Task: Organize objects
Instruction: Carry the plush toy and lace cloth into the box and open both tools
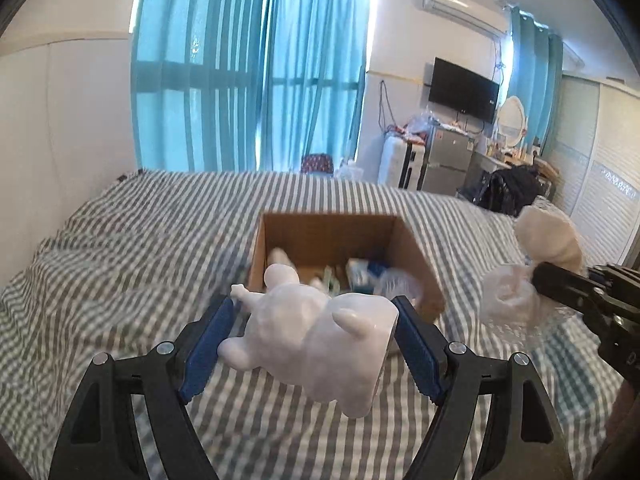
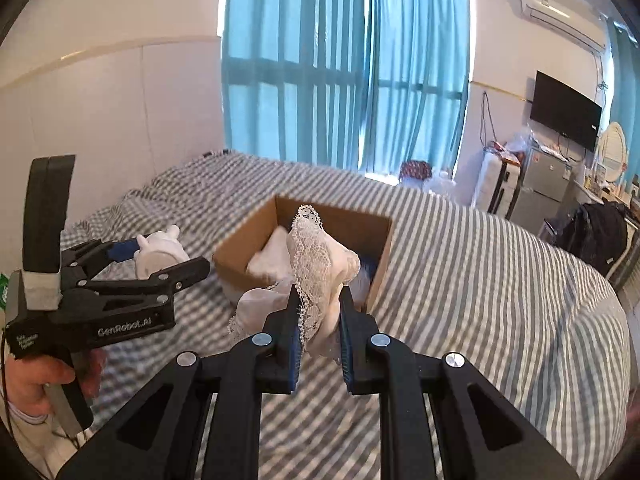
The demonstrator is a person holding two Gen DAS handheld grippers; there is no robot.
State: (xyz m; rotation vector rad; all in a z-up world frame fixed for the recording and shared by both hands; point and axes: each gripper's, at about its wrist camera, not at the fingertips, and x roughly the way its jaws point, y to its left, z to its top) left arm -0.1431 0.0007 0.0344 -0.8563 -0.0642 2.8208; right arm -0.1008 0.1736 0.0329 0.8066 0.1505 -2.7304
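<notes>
I find my left hand-held gripper (image 1: 312, 336) clamped wide across a white animal figurine (image 1: 316, 340), its long axis lying crosswise between the blue pads (image 1: 204, 344). My right hand-held gripper (image 2: 318, 332) is pinched tight on a bundle of cream lace fabric (image 2: 320, 272), which stands up from the jaws. Both loads hang above the striped bed (image 2: 480, 264). The open cardboard box (image 1: 328, 236) lies directly ahead of and below each gripper, already partly filled (contents blurred). From the left view the box sits just beyond the figurine; I judge the left hand marginally nearer. A forward carry over the near wall should precede any release.
</notes>
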